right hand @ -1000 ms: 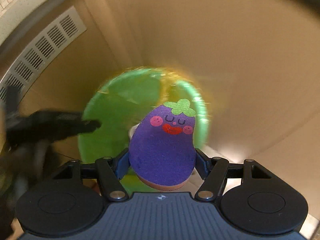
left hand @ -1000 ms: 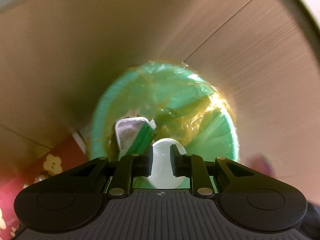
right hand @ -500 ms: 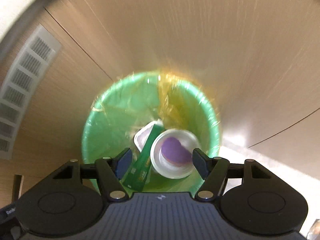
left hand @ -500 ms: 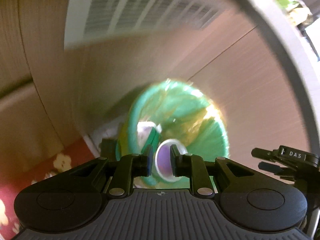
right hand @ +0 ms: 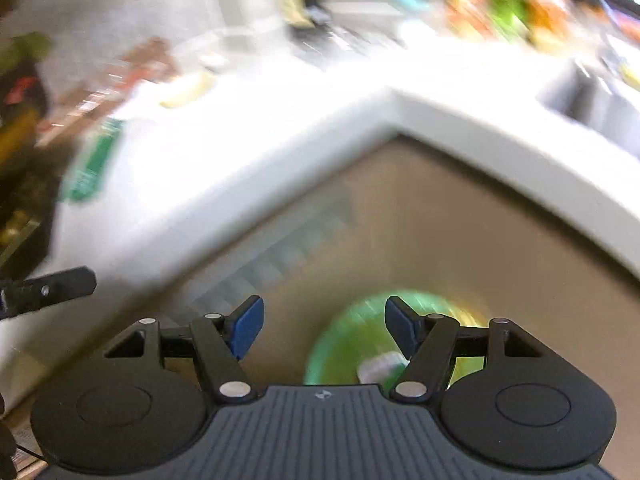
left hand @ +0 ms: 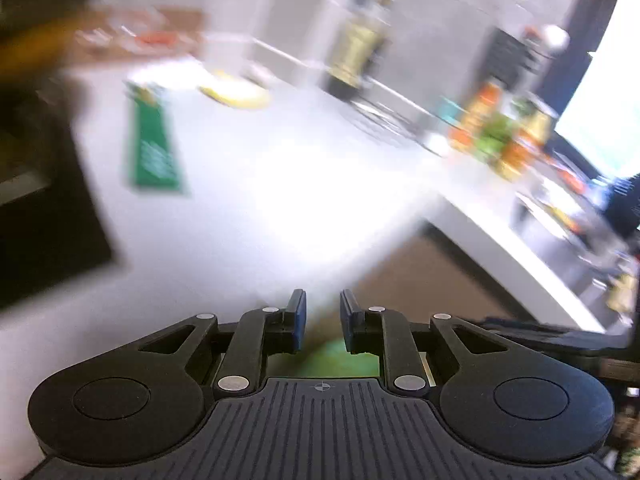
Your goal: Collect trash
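Both views are motion-blurred. The left gripper (left hand: 323, 320) has its jaws narrow with nothing between them, above the white counter (left hand: 248, 208). A green packet (left hand: 154, 148) lies flat on that counter, well apart from the left gripper. The right gripper (right hand: 324, 328), jaws wide and empty after just opening further, hangs above the green trash bin (right hand: 356, 344) on the floor below the counter's edge; a white container (right hand: 380, 364) lies inside.

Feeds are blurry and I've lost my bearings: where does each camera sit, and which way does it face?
Left wrist: on the left gripper, jaws narrowly apart and empty, facing down across the white counter and a green packet.
Right wrist: on the right gripper, jaws wide and empty, facing down past the counter edge at the green bin; the other gripper's tip shows at left.
Shared: counter, packet, bin.
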Action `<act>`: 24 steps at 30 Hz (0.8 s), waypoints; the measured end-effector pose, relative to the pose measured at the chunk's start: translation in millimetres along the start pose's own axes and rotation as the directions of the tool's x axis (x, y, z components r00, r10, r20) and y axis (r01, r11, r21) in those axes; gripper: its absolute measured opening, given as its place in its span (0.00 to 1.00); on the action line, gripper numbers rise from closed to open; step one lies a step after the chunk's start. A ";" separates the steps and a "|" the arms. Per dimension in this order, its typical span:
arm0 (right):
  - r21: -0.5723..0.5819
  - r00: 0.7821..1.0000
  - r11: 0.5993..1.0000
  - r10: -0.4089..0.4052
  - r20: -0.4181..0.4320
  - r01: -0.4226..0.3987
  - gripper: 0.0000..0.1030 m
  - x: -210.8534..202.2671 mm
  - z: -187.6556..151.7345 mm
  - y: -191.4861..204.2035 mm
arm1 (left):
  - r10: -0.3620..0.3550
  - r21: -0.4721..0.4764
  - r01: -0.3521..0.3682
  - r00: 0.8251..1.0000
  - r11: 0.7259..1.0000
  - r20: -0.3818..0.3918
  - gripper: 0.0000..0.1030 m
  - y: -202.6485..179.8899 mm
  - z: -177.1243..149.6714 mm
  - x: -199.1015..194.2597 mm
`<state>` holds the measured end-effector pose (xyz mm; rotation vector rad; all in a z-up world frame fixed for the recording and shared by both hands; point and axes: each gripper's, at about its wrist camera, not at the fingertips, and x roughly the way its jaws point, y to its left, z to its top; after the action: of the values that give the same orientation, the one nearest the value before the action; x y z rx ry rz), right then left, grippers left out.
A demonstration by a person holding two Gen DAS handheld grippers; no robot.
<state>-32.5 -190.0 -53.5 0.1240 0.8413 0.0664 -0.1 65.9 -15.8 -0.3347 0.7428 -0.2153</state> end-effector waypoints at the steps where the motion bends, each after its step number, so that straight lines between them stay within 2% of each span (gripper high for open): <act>1: -0.025 1.000 0.999 0.022 0.020 -0.022 0.70 -0.3 11.6 14.9 | 0.057 -0.008 -0.057 0.998 0.998 0.006 0.21 8.0 9.0 -3.8; 3: -0.072 0.996 0.994 0.085 0.038 -0.082 0.70 6.7 37.8 48.1 | 0.143 -0.016 -0.143 0.990 0.990 0.003 0.21 23.6 21.4 -7.2; 5: -0.105 0.988 0.984 0.151 0.037 -0.146 0.70 16.1 62.2 79.9 | 0.193 -0.022 -0.193 0.981 0.981 -0.011 0.21 40.9 29.3 -12.1; 10: -0.179 0.971 0.956 0.239 0.006 -0.234 0.70 58.9 113.5 166.1 | 0.158 -0.032 -0.160 0.986 0.987 -0.049 0.21 79.9 35.1 -10.7; 14: -0.229 0.976 0.949 0.215 -0.042 -0.219 0.70 104.7 129.2 227.2 | 0.108 -0.070 -0.114 0.991 0.991 -0.072 0.21 106.9 35.4 -11.1; 21: -0.343 0.972 0.910 0.204 -0.113 -0.231 0.68 153.5 134.8 282.7 | 0.092 -0.146 -0.102 0.993 0.984 -0.073 0.20 138.9 36.2 -9.7; 23: -0.373 0.975 0.902 0.187 -0.121 -0.219 0.62 163.8 135.0 292.0 | 0.088 -0.159 -0.097 0.994 0.982 -0.065 0.20 141.1 36.7 -9.5; 24: -0.383 0.975 0.898 0.181 -0.131 -0.218 0.53 167.4 134.8 293.7 | 0.084 -0.168 -0.093 0.995 0.981 -0.060 0.20 141.3 36.5 -10.6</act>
<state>176.6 107.8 -48.4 -0.1763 0.8894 0.4376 28.0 208.0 -36.6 -0.4593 0.8290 -0.0760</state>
